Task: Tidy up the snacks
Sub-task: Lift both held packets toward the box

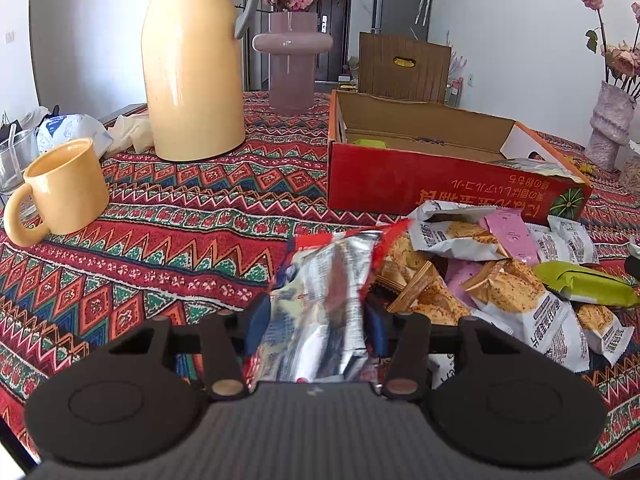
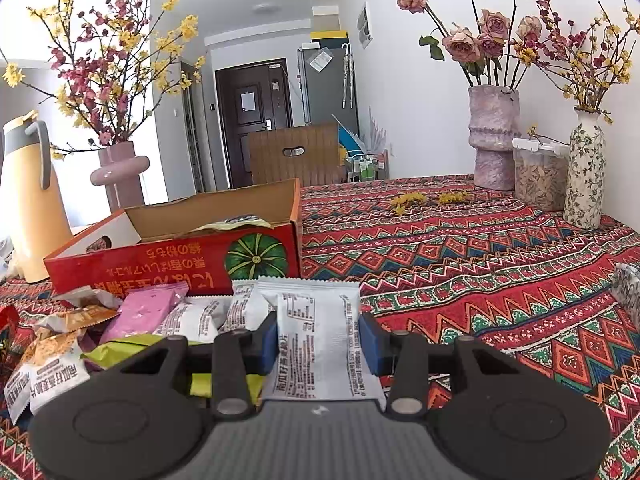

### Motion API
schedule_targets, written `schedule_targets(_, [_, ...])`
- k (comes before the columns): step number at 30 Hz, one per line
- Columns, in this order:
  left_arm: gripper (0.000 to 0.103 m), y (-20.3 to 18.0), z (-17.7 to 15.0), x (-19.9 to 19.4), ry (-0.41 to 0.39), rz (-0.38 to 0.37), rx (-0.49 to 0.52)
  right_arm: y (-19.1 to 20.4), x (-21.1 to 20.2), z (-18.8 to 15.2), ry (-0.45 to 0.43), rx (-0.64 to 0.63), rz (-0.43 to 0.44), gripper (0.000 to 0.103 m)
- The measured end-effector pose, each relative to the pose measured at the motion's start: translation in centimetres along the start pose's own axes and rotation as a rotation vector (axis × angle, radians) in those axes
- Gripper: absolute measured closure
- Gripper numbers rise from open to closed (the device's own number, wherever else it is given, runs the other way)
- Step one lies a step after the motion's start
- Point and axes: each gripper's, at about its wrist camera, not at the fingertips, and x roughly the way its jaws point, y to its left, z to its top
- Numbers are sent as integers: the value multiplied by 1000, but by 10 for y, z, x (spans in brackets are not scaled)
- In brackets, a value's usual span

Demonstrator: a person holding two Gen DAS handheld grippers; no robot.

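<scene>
A crinkled silver and red foil packet [image 1: 328, 280] stands up between the blue pads of my left gripper [image 1: 316, 320], which is shut on it. To its right lies a pile of snack packets [image 1: 500, 280]: white ones with biscuit pictures, pink ones and a green one. Behind the pile is an open red cardboard box [image 1: 400, 184] with a few packets inside. In the right wrist view my right gripper [image 2: 320, 344] is shut on a white snack packet [image 2: 312, 312], held just in front of the red box [image 2: 180, 268]. The snack pile [image 2: 140, 312] lies to its left.
On the patterned tablecloth stand a yellow jug [image 1: 192, 80], a yellow mug [image 1: 64, 188], a pink vase [image 1: 290, 68] and a glass [image 1: 12, 160] at the left. At the far right are a purple vase [image 2: 494, 136], a clear container [image 2: 540, 176] and a flowered vase [image 2: 584, 172].
</scene>
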Motion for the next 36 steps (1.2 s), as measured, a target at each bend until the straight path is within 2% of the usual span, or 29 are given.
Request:
schedule_targets(4, [55,-2,-1,3,5,1,6,0,1,0,3,1,3,62])
schedule_targets(7, [34,0,-3,6,5,22,6,0,1,0,3,1,5,62])
schedule_targets(8, [23,1,-3,8,5,31,7,0,1,0,3,0,6,62])
schedule_targets(9, [19,2,-4,10,9,34,9,0,1,0,3,1,6,62])
schedule_targets(14, [18,10,-8,31,70,31,1,1,1,0,3,0,5,62])
schedule_targets(16, [19,11,-11,31,50,28,1,0,1,0,4,0,5,62])
schedule_targets(18, [31,10,-11,29,35,23,5,1,2,0,6,-2,5,62])
schedule_targets(21, [39,9,-11,26,22,20,11,2,2,-1,7,-4,4,62])
schedule_targets(26, [41,3,-13,21,-10,46,44,2,2,-1,5,-6,4,62])
schedule_targets(36, [41,-3,6,5,-80,35,44,5,-5,7,-23,-11,27,62])
